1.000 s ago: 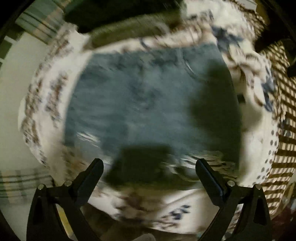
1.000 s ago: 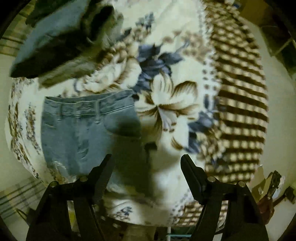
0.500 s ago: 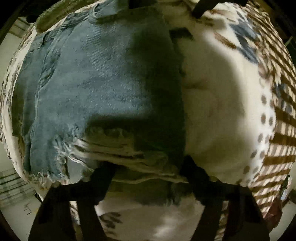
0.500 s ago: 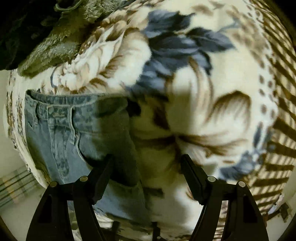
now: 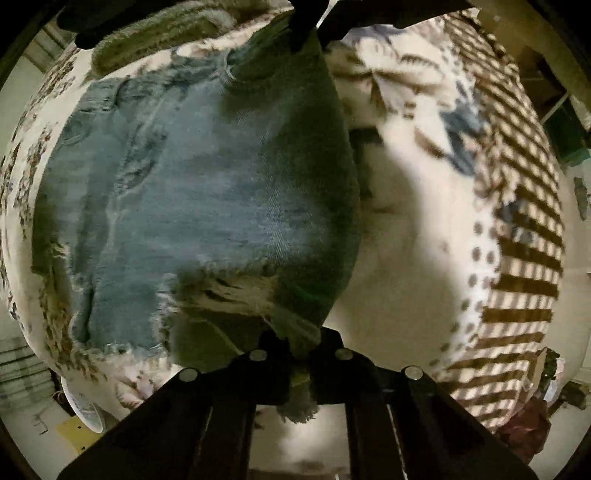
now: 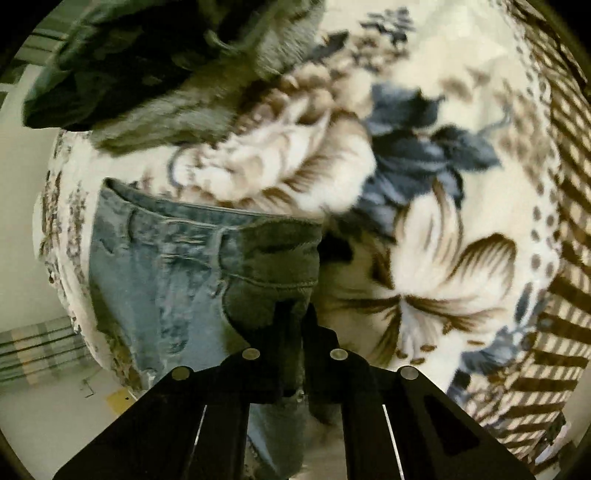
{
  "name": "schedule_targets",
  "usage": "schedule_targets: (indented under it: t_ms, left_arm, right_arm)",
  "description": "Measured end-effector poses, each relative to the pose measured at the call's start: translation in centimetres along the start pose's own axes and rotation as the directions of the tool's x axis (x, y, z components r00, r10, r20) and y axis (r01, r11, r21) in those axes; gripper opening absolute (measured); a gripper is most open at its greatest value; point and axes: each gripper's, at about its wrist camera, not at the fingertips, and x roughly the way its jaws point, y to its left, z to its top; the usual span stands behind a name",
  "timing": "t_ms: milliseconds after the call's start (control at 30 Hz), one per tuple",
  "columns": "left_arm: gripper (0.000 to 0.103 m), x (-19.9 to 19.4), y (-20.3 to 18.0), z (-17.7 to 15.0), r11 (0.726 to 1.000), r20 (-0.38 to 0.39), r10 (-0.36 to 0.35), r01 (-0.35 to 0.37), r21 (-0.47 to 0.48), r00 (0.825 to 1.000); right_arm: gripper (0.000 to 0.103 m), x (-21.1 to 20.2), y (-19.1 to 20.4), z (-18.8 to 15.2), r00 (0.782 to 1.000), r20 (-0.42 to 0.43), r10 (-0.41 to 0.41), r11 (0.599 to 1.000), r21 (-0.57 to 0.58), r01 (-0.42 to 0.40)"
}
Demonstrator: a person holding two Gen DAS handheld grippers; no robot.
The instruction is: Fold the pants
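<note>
Blue denim shorts (image 5: 207, 192) with frayed hems lie on a floral blanket (image 5: 406, 258). My left gripper (image 5: 297, 347) is shut on the frayed hem at the shorts' right edge and lifts it off the blanket. My right gripper (image 6: 295, 328) is shut on the same right edge at the waistband end, by the pocket of the shorts (image 6: 177, 266). The right gripper's fingers (image 5: 303, 26) also show at the top of the left wrist view, pinching the waistband corner.
The blanket (image 6: 443, 221) has a brown checked border (image 5: 524, 221) at the right. A dark furry garment (image 6: 147, 74) lies beyond the waistband. Pale floor and a striped mat (image 6: 40, 347) show at the left.
Both grippers moved down onto the shorts' right edge and closed on it, left at the hem and right at the waistband. The edge now rises off the blanket.
</note>
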Motion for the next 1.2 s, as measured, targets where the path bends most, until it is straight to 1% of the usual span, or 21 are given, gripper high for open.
schedule_targets:
  t_ms: [67,133,200,267,300,367,400,433,467,500,533,567,733,767,867,933,1100,1133,1167,1200]
  left_arm:
    - [0.004,-2.2,1.2,0.3,1.0,0.02,-0.008,0.008,-0.005,1.0]
    - [0.003,-4.5,2.0,0.9,1.0,0.04,-0.016,0.017,-0.014,0.999]
    - [0.003,-7.2,3.6,1.8,0.999,0.065,-0.018,0.02,-0.028,0.998]
    - [0.003,-9.5,5.9,3.4,0.998,0.083,-0.022,0.026,-0.051,0.996]
    - [0.003,-9.6,8.2,3.5,0.998,0.093,-0.023,0.029,-0.064,0.995]
    - [0.003,-10.2,10.6,2.9,0.995,0.114,-0.029,0.04,-0.096,0.993]
    - [0.003,-10.2,11.3,2.6,0.993,0.129,-0.03,0.045,-0.112,0.991]
    - [0.003,-9.4,11.8,2.4,0.991,0.145,-0.026,0.044,-0.125,0.989]
    - [0.003,-9.8,13.2,2.3,0.988,0.154,-0.027,0.05,-0.144,0.988]
    - [0.003,-9.8,14.5,2.0,0.984,0.162,-0.034,0.061,-0.167,0.986]
    - [0.003,-9.3,14.5,1.6,0.982,0.171,-0.033,0.064,-0.18,0.985]
    - [0.003,-9.3,15.6,1.6,0.979,0.181,-0.025,0.061,-0.195,0.983]
    - [0.003,-9.0,23.6,1.7,0.95,0.183,-0.014,0.07,-0.304,0.983]
    - [0.003,-8.6,25.5,1.7,0.942,0.183,-0.004,0.065,-0.33,0.983]
    - [0.003,-7.2,29.4,1.5,0.92,0.173,0.004,0.064,-0.386,0.985]
    - [0.004,-5.8,31.9,1.2,0.903,0.164,0.01,0.062,-0.426,0.986]
    - [0.004,-2.5,35.4,1.2,0.874,0.129,-0.005,0.068,-0.482,0.992]
    - [0.005,-1.8,35.9,1.1,0.866,0.123,-0.02,0.079,-0.494,0.992]
    - [0.008,-1.1,36.5,1.1,0.857,0.113,-0.038,0.091,-0.507,0.993]
    - [0.008,-0.5,37.2,1.1,0.846,0.103,-0.047,0.094,-0.525,0.994]
  right_arm:
    - [0.007,-1.6,1.1,-0.1,1.0,0.016,-0.007,1.0,-0.023,0.008]
    - [0.007,-3.6,1.4,0.6,0.999,0.031,-0.018,0.998,-0.051,0.02]
    - [0.007,-4.6,2.4,0.7,0.999,0.045,-0.027,0.997,-0.066,0.03]
    - [0.007,-5.8,4.2,0.7,0.997,0.061,-0.037,0.996,-0.079,0.042]
    - [0.007,-6.5,4.6,0.9,0.997,0.067,-0.037,0.996,-0.083,0.043]
    - [0.007,-7.6,6.3,1.2,0.996,0.078,-0.039,0.995,-0.086,0.046]
    - [0.007,-8.2,7.7,1.3,0.995,0.089,-0.04,0.994,-0.093,0.048]
    - [0.007,-8.3,8.8,1.4,0.995,0.094,-0.04,0.994,-0.097,0.049]
    - [0.007,-8.7,10.5,1.6,0.994,0.1,-0.034,0.993,-0.108,0.045]
    - [0.007,-8.8,11.9,1.7,0.994,0.104,-0.034,0.992,-0.117,0.046]
    - [0.007,-8.7,13.4,2.0,0.993,0.108,-0.036,0.991,-0.126,0.05]
    - [0.007,-8.5,15.6,2.3,0.993,0.111,-0.037,0.989,-0.141,0.053]
    - [0.007,-6.3,23.1,4.1,0.993,0.102,-0.054,0.98,-0.184,0.072]
    - [0.007,-5.4,24.7,4.6,0.993,0.098,-0.059,0.978,-0.193,0.077]
    - [0.007,-2.6,29.0,5.8,0.995,0.077,-0.064,0.972,-0.221,0.08]
    - [0.006,-0.5,31.7,6.4,0.994,0.067,-0.09,0.961,-0.256,0.104]
    - [0.006,4.4,35.9,7.6,0.988,0.031,-0.152,0.941,-0.301,0.154]
    - [0.006,5.2,36.3,7.7,0.986,0.026,-0.165,0.937,-0.309,0.165]
    - [0.006,6.1,36.8,7.8,0.984,0.019,-0.178,0.933,-0.315,0.174]
    - [0.006,7.1,37.2,8.0,0.981,0.008,-0.193,0.929,-0.322,0.186]
